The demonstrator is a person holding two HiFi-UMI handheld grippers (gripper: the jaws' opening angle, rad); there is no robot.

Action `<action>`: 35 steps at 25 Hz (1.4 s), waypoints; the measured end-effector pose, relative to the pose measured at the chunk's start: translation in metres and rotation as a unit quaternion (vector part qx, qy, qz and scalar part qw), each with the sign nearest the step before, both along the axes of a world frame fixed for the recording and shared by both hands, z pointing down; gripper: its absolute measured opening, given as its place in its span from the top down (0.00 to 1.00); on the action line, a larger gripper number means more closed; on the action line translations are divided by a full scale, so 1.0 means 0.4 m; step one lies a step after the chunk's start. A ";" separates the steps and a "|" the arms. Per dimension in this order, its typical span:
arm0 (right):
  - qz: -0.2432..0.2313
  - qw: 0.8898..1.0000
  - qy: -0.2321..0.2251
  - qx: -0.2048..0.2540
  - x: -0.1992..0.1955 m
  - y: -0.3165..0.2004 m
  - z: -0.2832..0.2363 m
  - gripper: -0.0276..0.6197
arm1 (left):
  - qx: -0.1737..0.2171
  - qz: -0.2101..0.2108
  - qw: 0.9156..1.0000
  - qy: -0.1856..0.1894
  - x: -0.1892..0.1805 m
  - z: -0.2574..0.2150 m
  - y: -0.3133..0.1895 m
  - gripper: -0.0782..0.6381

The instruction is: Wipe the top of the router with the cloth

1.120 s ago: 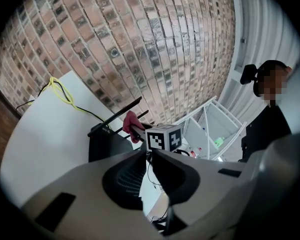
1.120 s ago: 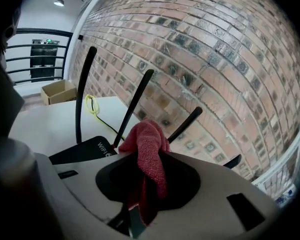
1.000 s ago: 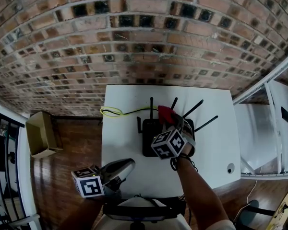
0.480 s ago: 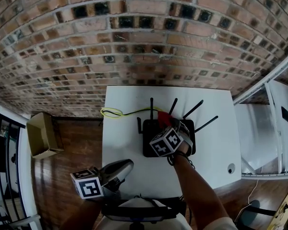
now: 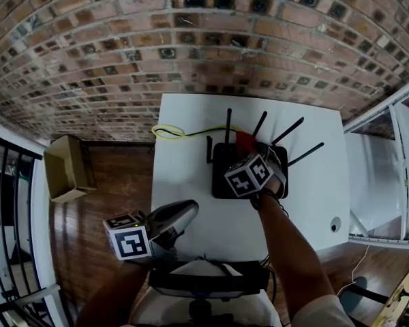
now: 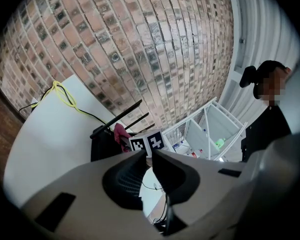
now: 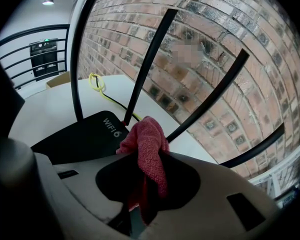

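A black router [image 5: 221, 177] with several upright antennas lies on the white table [image 5: 184, 176]. My right gripper [image 5: 249, 150] is over the router's far right part, shut on a red cloth [image 5: 245, 142] that bunches out past its tips. In the right gripper view the cloth [image 7: 148, 143] hangs between the jaws of the right gripper [image 7: 146, 170], just above the router's top [image 7: 82, 134] near the antenna bases. My left gripper [image 5: 189, 208] is held off the table's near left corner, its jaws together on nothing; in its own view the left gripper [image 6: 149, 154] points at the router [image 6: 101, 145].
A yellow cable [image 5: 170, 132] loops on the table behind the router. A small round object [image 5: 336, 224] sits near the table's right front. A brick wall [image 5: 191, 53] backs the table. A cardboard box [image 5: 67, 169] is on the floor at left, white shelving [image 6: 210, 129] at right, with a person [image 6: 270, 119] beside it.
The right gripper with the cloth slid a little nearer over the router's top, then back toward the antennas. The head view shifted slightly. The left gripper stayed put.
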State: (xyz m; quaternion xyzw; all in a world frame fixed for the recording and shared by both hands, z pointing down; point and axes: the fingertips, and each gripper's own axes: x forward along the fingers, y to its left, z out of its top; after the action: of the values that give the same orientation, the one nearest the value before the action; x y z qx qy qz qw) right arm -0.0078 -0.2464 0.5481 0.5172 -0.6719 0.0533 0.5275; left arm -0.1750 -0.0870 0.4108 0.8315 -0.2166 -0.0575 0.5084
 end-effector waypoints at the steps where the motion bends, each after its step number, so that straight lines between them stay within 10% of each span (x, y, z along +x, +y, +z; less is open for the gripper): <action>1: -0.001 1.000 -0.001 0.000 -0.002 0.000 -0.001 0.79 | -0.001 -0.001 1.000 0.000 -0.002 0.000 0.002 0.83; 18: -0.009 1.000 -0.010 0.004 0.008 0.001 -0.014 0.79 | 0.003 0.002 1.000 0.005 0.023 -0.024 0.006 0.83; 35: 0.023 0.983 -0.105 0.149 0.143 0.070 -0.288 0.79 | 0.011 0.053 0.999 -0.005 0.176 -0.022 0.012 0.83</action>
State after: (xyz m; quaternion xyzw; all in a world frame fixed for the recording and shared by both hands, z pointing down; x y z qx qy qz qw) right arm 0.0495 -0.2184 0.4329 0.5971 -0.7119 0.0186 0.3692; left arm -0.1046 -0.0824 0.4020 0.8478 -0.1745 -0.0289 0.5000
